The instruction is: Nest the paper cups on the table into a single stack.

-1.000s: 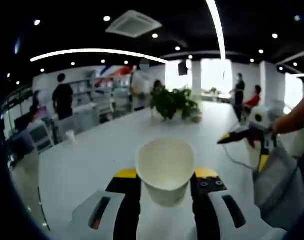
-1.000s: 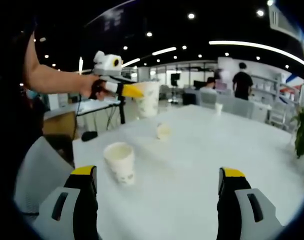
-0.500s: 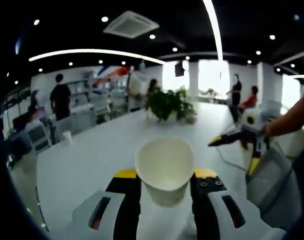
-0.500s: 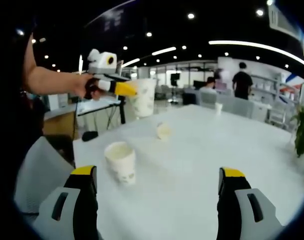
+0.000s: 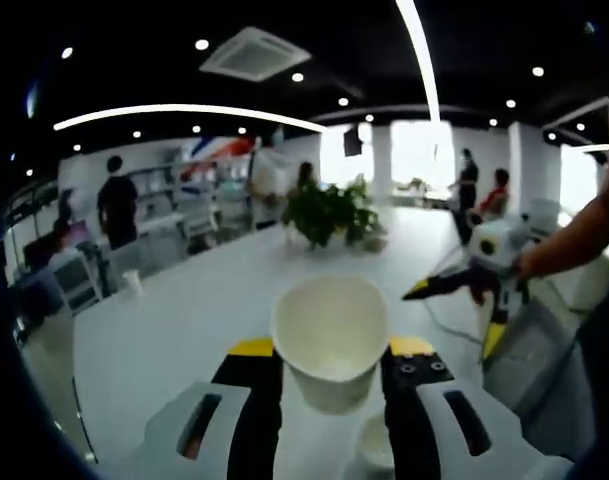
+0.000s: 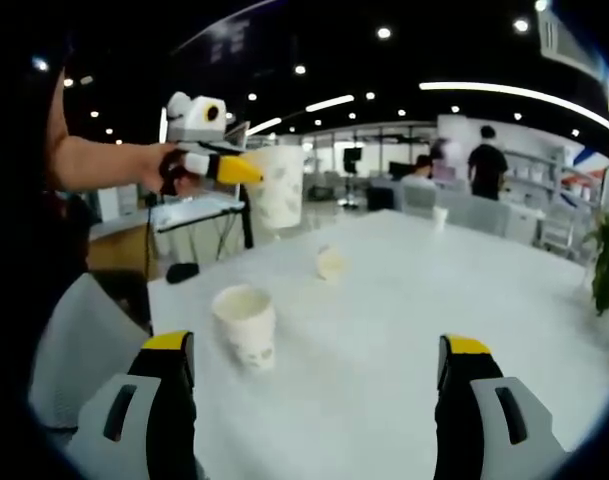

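My left gripper is shut on a white paper cup, held mouth toward the camera above the white table. Just below it, another cup stands on the table. In the right gripper view the left gripper hangs in the air at the upper left with that cup in it. An upright cup stands on the table below it, and a small cup sits farther back. My right gripper is open over the table, nothing between its jaws; it also shows as the right gripper from the left.
One more small cup stands far across the table, also seen as the cup. A potted plant sits at the far end. A grey chair back is at the table's near edge. Several people stand in the room behind.
My left gripper has carried its cup a little left and up in the right gripper view. A cup on the table has come into sight below the held cup.
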A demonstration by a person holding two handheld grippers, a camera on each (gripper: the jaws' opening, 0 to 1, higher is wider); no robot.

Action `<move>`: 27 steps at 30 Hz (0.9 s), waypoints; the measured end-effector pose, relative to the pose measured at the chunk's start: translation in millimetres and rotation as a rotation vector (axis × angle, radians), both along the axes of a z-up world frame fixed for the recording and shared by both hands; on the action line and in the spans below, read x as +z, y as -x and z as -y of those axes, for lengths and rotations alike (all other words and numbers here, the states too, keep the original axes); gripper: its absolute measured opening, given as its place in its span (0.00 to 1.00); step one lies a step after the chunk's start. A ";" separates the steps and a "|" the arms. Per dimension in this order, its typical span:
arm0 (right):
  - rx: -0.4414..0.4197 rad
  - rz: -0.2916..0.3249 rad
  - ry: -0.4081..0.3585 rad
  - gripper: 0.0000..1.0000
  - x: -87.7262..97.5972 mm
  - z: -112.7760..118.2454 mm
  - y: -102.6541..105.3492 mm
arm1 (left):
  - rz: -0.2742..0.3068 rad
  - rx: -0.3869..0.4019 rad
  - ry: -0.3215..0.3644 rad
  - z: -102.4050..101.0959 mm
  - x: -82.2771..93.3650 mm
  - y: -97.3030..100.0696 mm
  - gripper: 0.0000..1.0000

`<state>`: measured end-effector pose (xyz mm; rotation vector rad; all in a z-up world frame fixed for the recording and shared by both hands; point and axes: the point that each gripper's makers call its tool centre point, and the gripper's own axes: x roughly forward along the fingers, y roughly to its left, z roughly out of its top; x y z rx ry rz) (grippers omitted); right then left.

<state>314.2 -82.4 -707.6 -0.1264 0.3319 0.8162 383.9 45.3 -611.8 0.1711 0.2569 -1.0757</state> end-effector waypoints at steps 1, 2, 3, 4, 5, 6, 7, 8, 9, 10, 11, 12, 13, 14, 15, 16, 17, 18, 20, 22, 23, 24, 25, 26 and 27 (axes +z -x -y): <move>0.000 0.001 -0.001 1.00 0.1 0.0 -0.1 | -0.001 0.001 0.003 -0.2 0.7 0.6 0.37; -0.002 0.002 -0.003 1.00 0.5 0.2 -0.4 | -0.001 0.001 0.001 -0.3 1.2 1.6 0.37; -0.003 0.003 -0.004 1.00 0.9 0.4 -0.3 | 0.001 -0.002 -0.007 -0.3 1.0 3.0 0.37; -0.004 0.003 -0.004 1.00 1.1 0.7 -0.2 | 0.012 -0.008 -0.021 -0.1 1.3 5.5 0.37; -0.004 0.003 -0.005 1.00 1.3 0.7 -0.3 | 0.015 -0.013 -0.026 0.3 1.4 7.2 0.37; -0.005 0.003 -0.005 1.00 1.1 1.0 -0.1 | 0.013 -0.014 -0.025 0.6 2.0 8.7 0.36; -0.005 0.002 -0.005 1.00 0.9 1.2 -0.2 | 0.012 -0.015 -0.024 0.7 2.3 9.4 0.36; -0.007 0.001 -0.005 1.00 0.1 1.9 -0.2 | 0.012 -0.019 -0.020 1.1 3.3 10.8 0.36; -0.007 0.001 -0.004 1.00 -0.1 1.9 -0.1 | 0.009 -0.021 -0.015 1.6 4.1 12.2 0.36; -0.006 0.001 -0.004 1.00 -0.3 1.7 0.2 | 0.011 -0.021 -0.015 1.7 4.3 13.3 0.36; -0.005 0.002 -0.003 1.00 -0.5 1.2 0.8 | 0.014 -0.022 -0.019 1.9 4.6 15.2 0.36; -0.004 0.002 -0.003 1.00 -0.5 0.7 1.2 | 0.019 -0.024 -0.024 1.9 5.0 17.4 0.37; -0.004 0.002 -0.003 1.00 -0.9 0.8 1.2 | 0.018 -0.027 -0.025 2.2 5.3 19.6 0.37; -0.005 0.002 -0.003 1.00 -1.2 1.0 1.1 | 0.018 -0.031 -0.027 2.5 5.5 21.8 0.37; -0.006 0.001 -0.005 1.00 -1.1 0.8 1.3 | 0.021 -0.036 -0.032 3.0 5.4 24.5 0.37; -0.006 0.000 -0.006 1.00 -1.2 0.6 1.4 | 0.023 -0.039 -0.034 3.5 5.4 26.2 0.37; -0.006 0.000 -0.006 1.00 -1.6 0.5 1.6 | 0.025 -0.046 -0.042 4.2 4.3 28.2 0.37; -0.004 -0.001 -0.005 1.00 -2.1 0.0 2.1 | 0.027 -0.050 -0.048 4.3 3.2 28.9 0.37; -0.003 -0.002 -0.004 1.00 -2.1 -0.8 2.5 | 0.014 -0.043 -0.043 3.6 2.0 28.3 0.37; -0.003 -0.001 -0.007 1.00 -1.5 -1.4 2.6 | 0.013 -0.045 -0.036 4.7 3.3 30.9 0.37; -0.004 -0.001 -0.007 1.00 -1.6 -1.1 2.4 | 0.013 -0.046 -0.035 5.2 3.7 32.3 0.37; -0.003 -0.001 -0.008 1.00 -1.7 -1.1 2.6 | 0.014 -0.048 -0.033 6.4 4.9 34.9 0.36; -0.003 -0.001 -0.008 1.00 -1.4 -1.3 2.9 | 0.014 -0.050 -0.032 6.8 5.4 36.3 0.37; -0.002 -0.001 -0.007 1.00 -1.4 -1.3 3.3 | 0.015 -0.051 -0.032 7.1 6.2 37.8 0.37; -0.003 -0.001 -0.006 1.00 -1.7 -0.9 3.2 | 0.017 -0.051 -0.032 7.2 6.7 38.8 0.37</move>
